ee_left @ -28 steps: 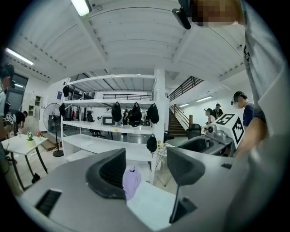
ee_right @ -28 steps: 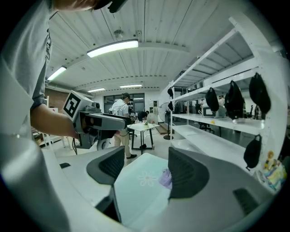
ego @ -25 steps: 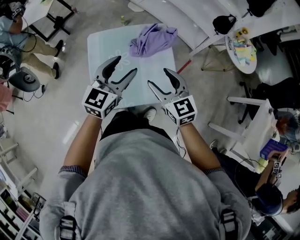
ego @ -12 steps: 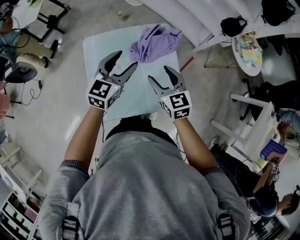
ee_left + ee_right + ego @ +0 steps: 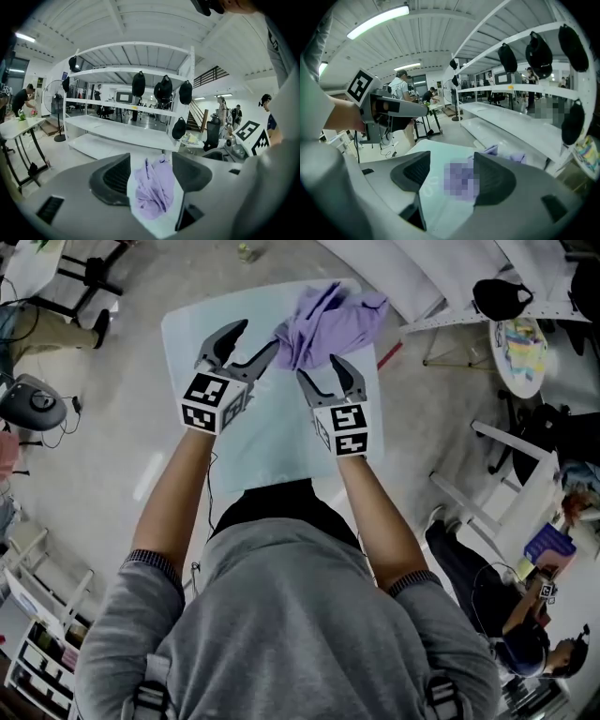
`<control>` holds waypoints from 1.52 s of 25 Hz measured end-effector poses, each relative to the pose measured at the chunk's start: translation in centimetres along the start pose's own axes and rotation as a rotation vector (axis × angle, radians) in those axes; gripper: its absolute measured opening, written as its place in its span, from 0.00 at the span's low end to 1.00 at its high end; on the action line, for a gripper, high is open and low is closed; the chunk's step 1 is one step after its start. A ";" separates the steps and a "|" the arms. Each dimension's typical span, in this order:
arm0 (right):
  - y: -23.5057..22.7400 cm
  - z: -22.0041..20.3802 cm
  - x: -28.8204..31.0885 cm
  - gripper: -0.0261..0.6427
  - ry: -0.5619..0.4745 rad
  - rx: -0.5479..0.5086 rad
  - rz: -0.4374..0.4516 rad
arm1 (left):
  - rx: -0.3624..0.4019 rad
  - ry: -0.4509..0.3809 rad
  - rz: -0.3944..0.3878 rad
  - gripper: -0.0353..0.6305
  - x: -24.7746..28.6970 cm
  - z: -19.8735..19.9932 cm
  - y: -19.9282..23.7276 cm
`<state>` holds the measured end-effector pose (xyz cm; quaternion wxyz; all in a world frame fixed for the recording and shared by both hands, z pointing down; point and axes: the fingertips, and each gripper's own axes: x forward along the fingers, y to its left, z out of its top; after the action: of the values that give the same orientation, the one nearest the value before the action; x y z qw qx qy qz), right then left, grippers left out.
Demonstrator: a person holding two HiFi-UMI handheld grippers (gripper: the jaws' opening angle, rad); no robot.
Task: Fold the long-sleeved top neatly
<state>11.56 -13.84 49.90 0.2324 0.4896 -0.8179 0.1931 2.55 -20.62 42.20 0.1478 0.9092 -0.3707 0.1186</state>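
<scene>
- Both claws are out over the pale table [image 5: 272, 446], and the long-sleeved top [image 5: 328, 320] sits in a crumpled lilac heap just past their tips, at the table's far end.
- The left gripper [image 5: 255, 338] has its jaws wide apart with nothing pinched. Seen along them, the heap lies straight ahead in the gap, and the pads do not press on it.
- The right gripper [image 5: 319, 371] is also apart. Its jaws have just been closing a little, but no cloth is between the pads, and the heap lies ahead and slightly to its outer side.
- I'd say this is the reach for the garment, with no fold started.
- The next move calls for each claw to take a separate edge of the bunch and draw it flat toward the person. The bare tabletop behind the tips gives room for that.
- Sleeves, collar and hem can't be told apart in the heap.
- From above I can't tell whether the left claw's inner tip touches the cloth.
- The right gripper view has a mosaic patch over most of the fabric.
- The person's body hides the table's near edge.
</scene>
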 end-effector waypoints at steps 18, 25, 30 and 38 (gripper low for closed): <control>-1.9 -8.0 12.6 0.47 0.140 0.098 -0.094 | -0.099 0.196 -0.113 0.52 17.0 -8.8 4.7; -1.6 -9.6 13.7 0.47 0.170 0.095 -0.148 | -0.155 0.298 -0.156 0.53 21.4 -11.6 3.1; -2.2 -10.4 14.3 0.46 0.188 0.093 -0.209 | -0.186 0.368 -0.182 0.55 24.1 -13.2 1.9; -2.5 -11.7 14.3 0.09 0.220 0.065 -0.234 | -0.129 0.442 -0.073 0.12 26.3 -14.8 3.7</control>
<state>10.16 -18.75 67.86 0.3255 0.5649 -0.7181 0.2436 16.69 -34.62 65.14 0.2875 0.8626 -0.3032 0.2853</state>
